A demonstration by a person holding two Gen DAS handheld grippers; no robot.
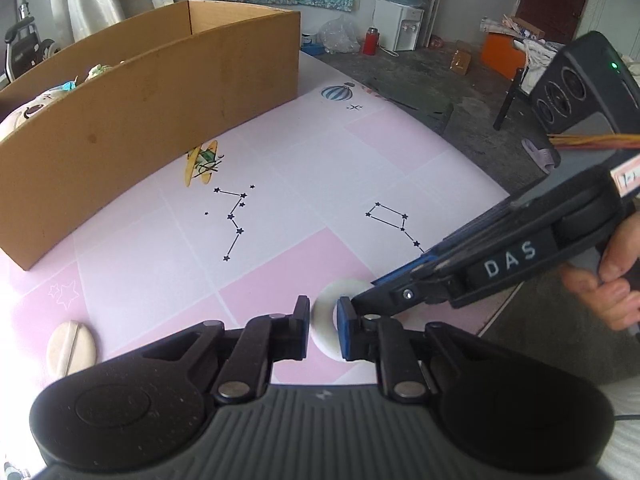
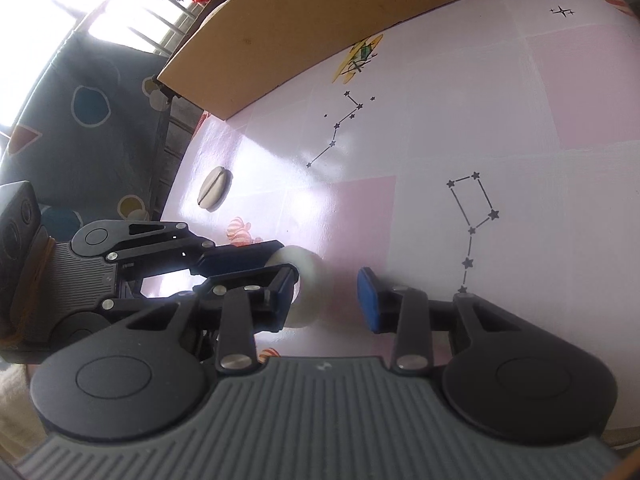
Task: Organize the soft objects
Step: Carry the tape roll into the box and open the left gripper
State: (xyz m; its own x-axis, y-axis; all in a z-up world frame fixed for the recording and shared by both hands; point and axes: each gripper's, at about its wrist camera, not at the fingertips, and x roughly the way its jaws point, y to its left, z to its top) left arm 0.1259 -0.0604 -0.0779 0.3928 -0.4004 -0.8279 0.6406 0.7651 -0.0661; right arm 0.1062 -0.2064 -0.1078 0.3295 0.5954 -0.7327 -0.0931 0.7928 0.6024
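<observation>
White ring (image 1: 325, 322) pinched on the pink mat (image 1: 280, 184), not yet boxed.
Left gripper (image 1: 323, 322) nearly closed on its rim; right gripper (image 2: 328, 294) part-open, one pad touching it; toys already in cardboard box (image 1: 160, 92); oval piece (image 1: 71, 348) remains loose.

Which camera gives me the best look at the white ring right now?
The left wrist view: the white ring shows its round shape and hole, its near side clamped in the left gripper. The right wrist view shows it edge-on, partly hidden behind the gripper fingers.
</observation>
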